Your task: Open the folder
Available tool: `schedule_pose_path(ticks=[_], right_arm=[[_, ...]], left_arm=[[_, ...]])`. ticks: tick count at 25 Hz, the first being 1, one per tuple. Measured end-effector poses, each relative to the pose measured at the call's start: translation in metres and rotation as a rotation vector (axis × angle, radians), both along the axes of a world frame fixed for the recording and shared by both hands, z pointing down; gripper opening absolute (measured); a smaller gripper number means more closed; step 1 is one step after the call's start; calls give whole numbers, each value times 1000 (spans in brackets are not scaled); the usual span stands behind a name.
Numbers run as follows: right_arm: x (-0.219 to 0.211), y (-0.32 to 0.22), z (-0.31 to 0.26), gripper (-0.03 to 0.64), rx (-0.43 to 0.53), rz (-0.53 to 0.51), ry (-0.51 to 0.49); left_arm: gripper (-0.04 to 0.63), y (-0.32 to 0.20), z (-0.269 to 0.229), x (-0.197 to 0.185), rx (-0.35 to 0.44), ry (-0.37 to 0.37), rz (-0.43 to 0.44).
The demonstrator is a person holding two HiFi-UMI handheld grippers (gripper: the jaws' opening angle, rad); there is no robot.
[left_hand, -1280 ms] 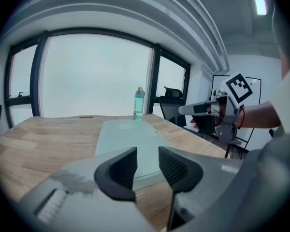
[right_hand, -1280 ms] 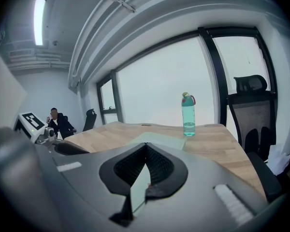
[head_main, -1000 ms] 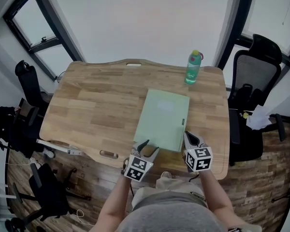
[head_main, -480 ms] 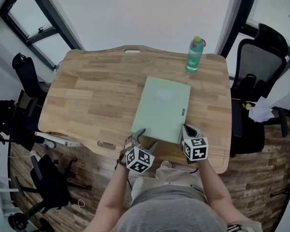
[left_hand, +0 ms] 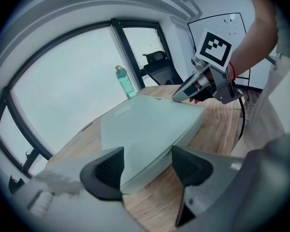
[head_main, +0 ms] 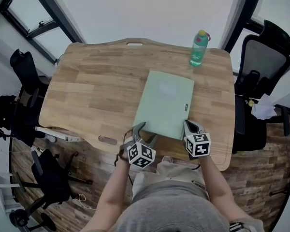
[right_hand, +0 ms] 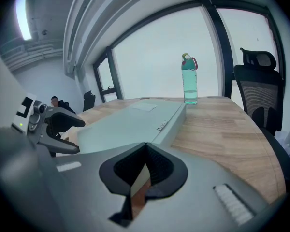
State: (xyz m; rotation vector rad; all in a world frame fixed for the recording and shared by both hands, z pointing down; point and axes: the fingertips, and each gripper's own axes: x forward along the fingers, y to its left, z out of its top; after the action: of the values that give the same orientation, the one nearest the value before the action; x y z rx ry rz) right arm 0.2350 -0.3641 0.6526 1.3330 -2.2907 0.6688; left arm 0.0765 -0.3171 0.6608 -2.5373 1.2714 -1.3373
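A pale green folder (head_main: 164, 103) lies flat and closed on the wooden desk (head_main: 96, 91), right of the middle. Its near end is close to the desk's near edge, and its thick spine is on the right.

The left gripper (head_main: 145, 132) is at the folder's near left corner. Its jaws have just been opening and now stand wide apart. In the left gripper view, that corner of the folder (left_hand: 145, 124) sits in the gap of the left gripper (left_hand: 146, 153), with neither jaw pressing on it.

The right gripper (head_main: 187, 124) is at the folder's near right corner, by the spine. The right gripper view shows the right gripper (right_hand: 146, 145) with its jaws closed tip to tip and nothing between the tips. The folder (right_hand: 125, 122) stretches away just beyond them. Whether the tips touch it I cannot tell.

A green water bottle (head_main: 198, 48) stands upright at the far right of the desk, well apart from the folder.
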Motion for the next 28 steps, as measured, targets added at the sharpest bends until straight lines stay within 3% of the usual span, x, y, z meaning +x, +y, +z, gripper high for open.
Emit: schedule_pose_path(ticks=[20,28], right_arm=[[2,2,2,0,-22,-12,-31],[3,0,2,0,-19,-9,-25]], left_arm=[[108,11,-14,7,40,14,10],[63,7,-37,-6,69,112,-64]])
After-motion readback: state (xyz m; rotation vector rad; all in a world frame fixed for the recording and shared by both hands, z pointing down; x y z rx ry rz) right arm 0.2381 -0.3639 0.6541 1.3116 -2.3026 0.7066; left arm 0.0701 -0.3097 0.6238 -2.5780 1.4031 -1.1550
